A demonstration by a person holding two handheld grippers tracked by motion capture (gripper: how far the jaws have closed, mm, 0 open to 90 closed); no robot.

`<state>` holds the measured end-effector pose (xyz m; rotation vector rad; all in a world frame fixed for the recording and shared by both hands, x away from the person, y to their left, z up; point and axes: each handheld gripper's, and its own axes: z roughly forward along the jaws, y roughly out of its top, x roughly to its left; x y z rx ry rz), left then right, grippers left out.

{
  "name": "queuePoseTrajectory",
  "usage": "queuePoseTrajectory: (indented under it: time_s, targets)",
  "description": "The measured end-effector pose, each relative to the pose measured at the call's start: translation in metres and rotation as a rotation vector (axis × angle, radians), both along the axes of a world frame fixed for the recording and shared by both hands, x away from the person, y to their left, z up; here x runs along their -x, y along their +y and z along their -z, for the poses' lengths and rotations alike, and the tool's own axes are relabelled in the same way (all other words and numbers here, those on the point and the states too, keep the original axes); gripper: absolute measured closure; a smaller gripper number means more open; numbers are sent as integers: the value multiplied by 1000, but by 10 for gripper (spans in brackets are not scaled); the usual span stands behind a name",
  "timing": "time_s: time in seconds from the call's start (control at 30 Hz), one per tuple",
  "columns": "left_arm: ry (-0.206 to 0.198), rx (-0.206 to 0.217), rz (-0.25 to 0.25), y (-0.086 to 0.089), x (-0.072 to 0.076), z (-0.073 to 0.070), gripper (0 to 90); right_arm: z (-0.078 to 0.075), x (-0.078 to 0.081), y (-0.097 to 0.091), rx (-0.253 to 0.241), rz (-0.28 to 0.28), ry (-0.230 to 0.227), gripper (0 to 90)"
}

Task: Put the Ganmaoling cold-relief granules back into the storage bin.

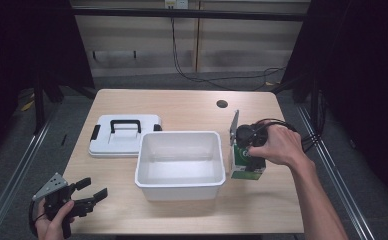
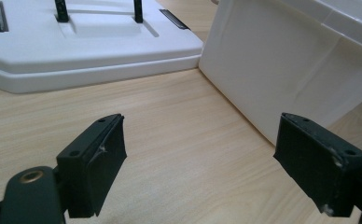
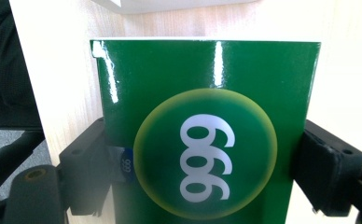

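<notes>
A green box (image 1: 246,161) with a "999" roundel stands on the table just right of the white bin (image 1: 180,164). My right gripper (image 1: 247,150) comes down on it from above. In the right gripper view the green box (image 3: 207,135) sits between the two jaws, which press on its sides. My left gripper (image 1: 89,192) rests near the table's front left corner, open and empty. In the left gripper view my left gripper (image 2: 200,163) points at bare wood, with the bin's wall (image 2: 281,70) at right and the white lid (image 2: 86,44) beyond.
The white lid (image 1: 124,135) with a black handle and latches lies flat, left of the bin. A dark round hole (image 1: 222,104) sits in the tabletop at the back right. Cables trail off the table's right side.
</notes>
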<state>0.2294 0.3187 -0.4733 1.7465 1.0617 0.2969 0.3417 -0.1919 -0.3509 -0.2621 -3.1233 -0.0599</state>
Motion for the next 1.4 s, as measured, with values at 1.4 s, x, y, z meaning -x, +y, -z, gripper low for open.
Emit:
queuePoseTrajectory:
  time_s: [1.4]
  targets:
    - [8,10,0,-1,-1,1,159,-79,-3,4,-4,2,-35,162]
